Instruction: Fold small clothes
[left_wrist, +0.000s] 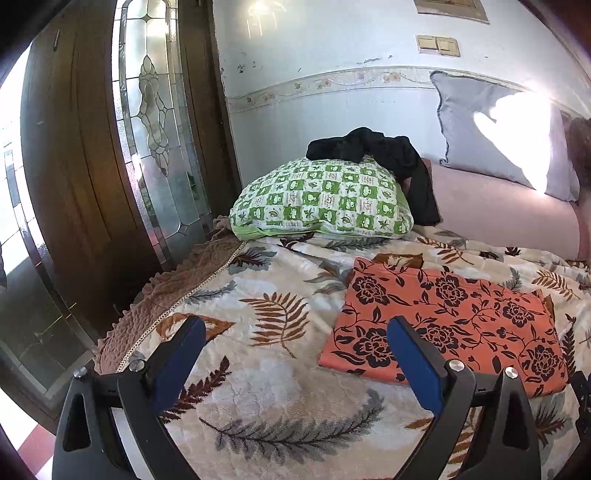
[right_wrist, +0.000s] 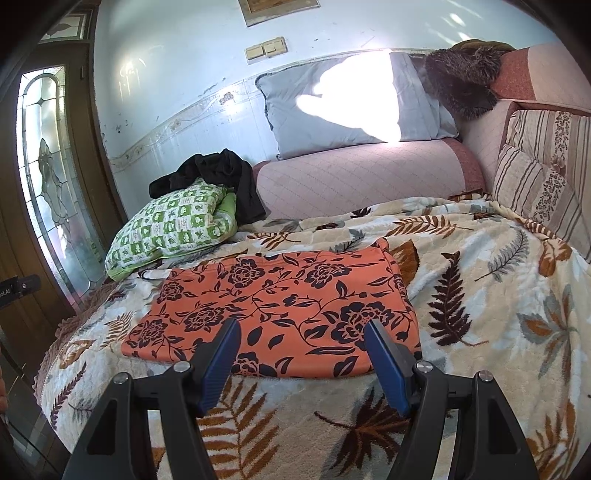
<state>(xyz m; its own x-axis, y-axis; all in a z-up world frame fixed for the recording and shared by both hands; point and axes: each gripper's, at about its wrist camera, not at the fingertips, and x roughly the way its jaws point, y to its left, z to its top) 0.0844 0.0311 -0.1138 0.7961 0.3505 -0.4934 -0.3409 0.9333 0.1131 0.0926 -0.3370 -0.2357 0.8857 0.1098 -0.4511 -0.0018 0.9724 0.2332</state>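
Right wrist view: orange cloth (right_wrist: 280, 310) lies flat as a neat rectangle mid-bed, near the front edge; looks folded, judged mostly done. Your right gripper (right_wrist: 301, 354) and left gripper (left_wrist: 295, 350) both gape wide, holding nothing. Black garment (left_wrist: 384, 162) remains crumpled on green pillow (left_wrist: 317, 199) by the wall; nothing blocks your reach.

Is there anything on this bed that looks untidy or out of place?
Yes. A black garment lies crumpled on the green checked pillow, one end hanging down its side, unfolded. The orange floral cloth lies flat and folded on the leaf-print blanket.
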